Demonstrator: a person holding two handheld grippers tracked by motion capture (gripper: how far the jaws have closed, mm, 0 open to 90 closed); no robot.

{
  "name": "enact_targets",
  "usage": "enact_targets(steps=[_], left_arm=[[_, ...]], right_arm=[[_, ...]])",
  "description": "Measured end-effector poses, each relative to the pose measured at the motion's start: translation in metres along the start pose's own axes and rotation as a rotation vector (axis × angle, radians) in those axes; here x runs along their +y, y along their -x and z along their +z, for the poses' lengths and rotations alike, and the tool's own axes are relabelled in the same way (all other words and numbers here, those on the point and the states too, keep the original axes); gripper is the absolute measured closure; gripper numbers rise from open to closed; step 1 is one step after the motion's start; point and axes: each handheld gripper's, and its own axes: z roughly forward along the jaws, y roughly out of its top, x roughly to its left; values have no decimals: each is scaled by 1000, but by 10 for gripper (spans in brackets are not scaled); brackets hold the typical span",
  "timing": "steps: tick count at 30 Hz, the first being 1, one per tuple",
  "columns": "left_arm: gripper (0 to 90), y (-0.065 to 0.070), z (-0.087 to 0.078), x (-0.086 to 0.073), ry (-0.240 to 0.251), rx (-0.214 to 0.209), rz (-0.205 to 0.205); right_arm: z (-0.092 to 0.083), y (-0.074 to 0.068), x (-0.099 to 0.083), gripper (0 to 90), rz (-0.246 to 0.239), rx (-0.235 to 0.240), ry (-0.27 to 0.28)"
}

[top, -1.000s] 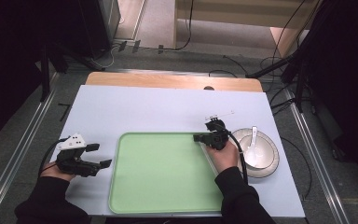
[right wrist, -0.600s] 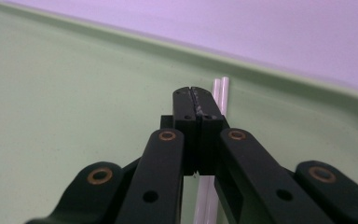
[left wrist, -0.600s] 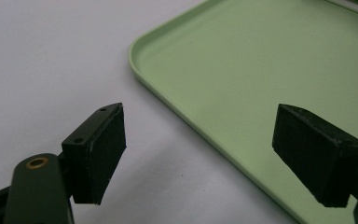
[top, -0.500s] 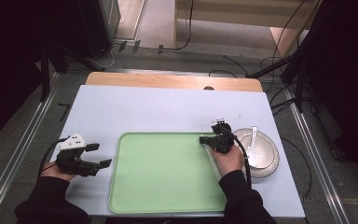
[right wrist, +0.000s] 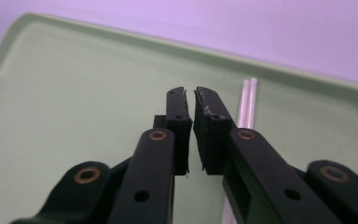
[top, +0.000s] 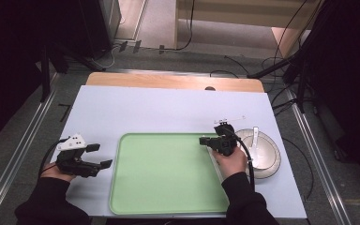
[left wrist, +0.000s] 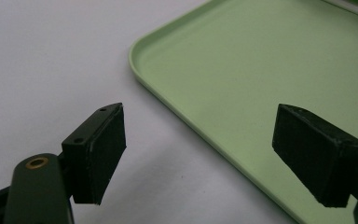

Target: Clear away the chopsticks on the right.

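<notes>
White sticks [right wrist: 247,102]: two thin rods side by side, lying flat inside the green tray [top: 164,187], close to its right rim. In the right gripper view they run just beside my right gripper [right wrist: 189,93], touching neither pad. Can't tell what they're made of.

Right gripper [top: 201,139]: jaws have just been opening and are barely parted, a narrow slit with nothing between the pads. It points left over the tray's right edge, low above the tray floor [right wrist: 74,93].

White bowl [top: 267,159]: on the table just right of the tray, behind my right hand. A white spoon [top: 257,140] lies in it, handle toward the far rim.

Left gripper [top: 101,155]: jaws wide apart, holding nothing. It sits on the table [top: 168,110] left of the tray and points at it. In the left gripper view [left wrist: 200,154] the tray's near-left corner [left wrist: 142,51] shows between the pads, and the right pad hangs over the tray.
</notes>
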Motion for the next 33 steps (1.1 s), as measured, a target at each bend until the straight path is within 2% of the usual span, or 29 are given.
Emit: enact_targets(steps=[1, 5, 8, 9, 10, 12, 15, 18, 23, 26, 33], left_arm=[[175, 0, 0, 0, -2, 1, 0], [174, 0, 0, 0, -1, 8, -4], [174, 0, -1, 0, 1, 8, -5], [174, 0, -1, 0, 1, 8, -5], [175, 0, -1, 0, 1, 7, -5], [174, 0, -1, 0, 1, 7, -5], [175, 0, -1, 0, 5, 7, -11], [174, -1, -1, 0, 9, 5, -13], [174, -1, -2, 0, 7, 5, -11], [174, -2, -2, -1, 13, 0, -13], [174, -2, -2, -1, 8, 4, -14]], right_arm=[[0, 0, 0, 837, 0, 0, 0], [-16, -5, 4, 732, -41, 55, 7], [-27, -7, 4, 641, -69, 76, 33], [-27, -7, 4, 641, -69, 76, 33], [-32, -6, 5, 581, -72, 105, 38], [-35, -6, 5, 568, -71, 118, 38], [-43, -6, 3, 510, -118, 132, 69], [-51, -5, 1, 439, -117, 155, 73], [-58, -1, 0, 380, -133, 153, 89], [-65, 4, 0, 361, -139, 169, 105], [-84, 16, -2, 336, -143, 143, 123]])
